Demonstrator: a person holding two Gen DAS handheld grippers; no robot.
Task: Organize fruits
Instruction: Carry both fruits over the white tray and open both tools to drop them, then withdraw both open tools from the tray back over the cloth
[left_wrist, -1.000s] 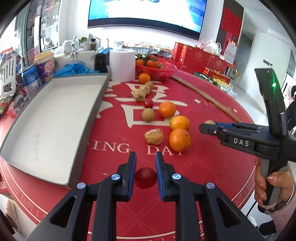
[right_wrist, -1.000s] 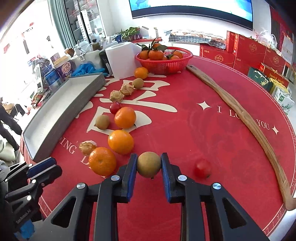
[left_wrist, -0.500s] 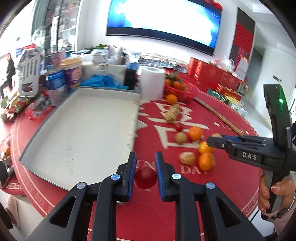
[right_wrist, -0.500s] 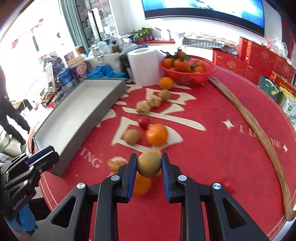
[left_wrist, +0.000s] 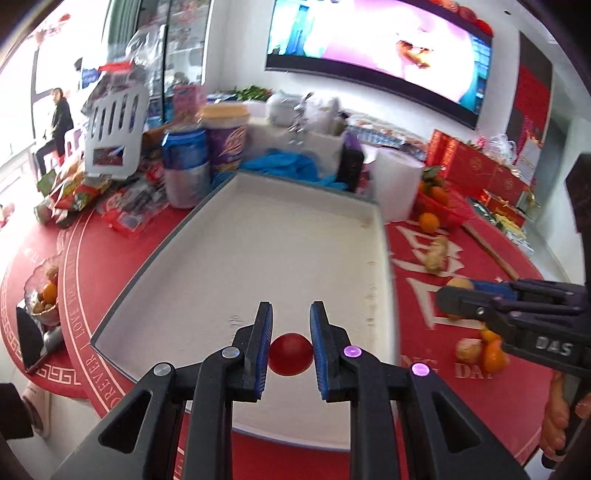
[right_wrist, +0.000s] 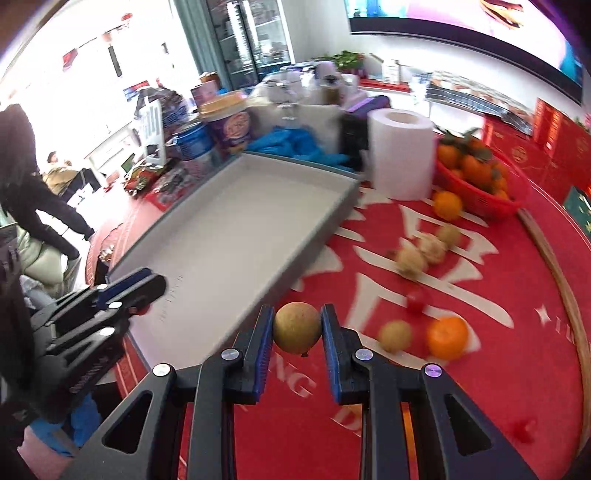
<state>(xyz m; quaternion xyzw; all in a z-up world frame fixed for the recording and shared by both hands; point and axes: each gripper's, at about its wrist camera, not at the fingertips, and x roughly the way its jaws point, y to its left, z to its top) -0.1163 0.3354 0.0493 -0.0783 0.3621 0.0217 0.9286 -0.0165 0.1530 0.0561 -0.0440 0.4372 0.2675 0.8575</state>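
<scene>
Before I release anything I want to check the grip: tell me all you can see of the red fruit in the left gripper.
The red fruit is small, round, smooth and evenly dark red, with no stem showing. The left gripper is shut on it, one blue pad pressing each side near the fingertips. It hangs above the near end of the grey tray, over its pale floor; whether it touches that floor cannot be told. The right wrist view shows only a red sliver of it.
</scene>
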